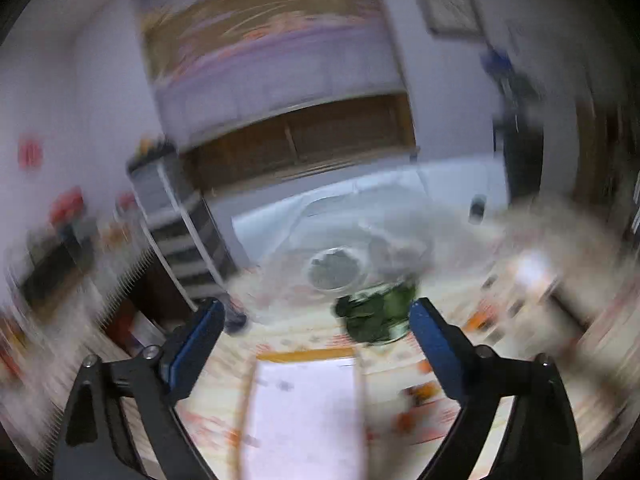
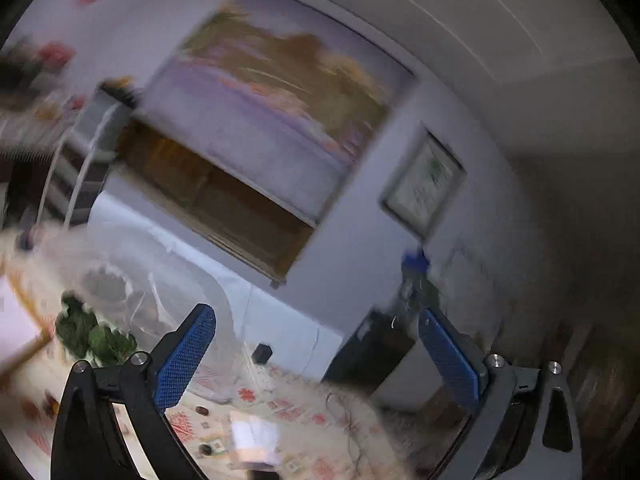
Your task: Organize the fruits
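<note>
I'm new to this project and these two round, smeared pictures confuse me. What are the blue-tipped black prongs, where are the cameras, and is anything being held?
A person holds a tool in each hand; each has two fingers and a fisheye camera looking forward along them. The prongs are the left hand-held gripper and the right hand-held gripper. Both are open and hold nothing. The blur suggests fast motion. Ahead of the left one, on a patterned tablecloth, sit something dark green, perhaps leafy, a clear round dish and a white board with an orange edge. The right view is tilted up toward a large wall picture. No fruit is clearly recognisable.
</note>
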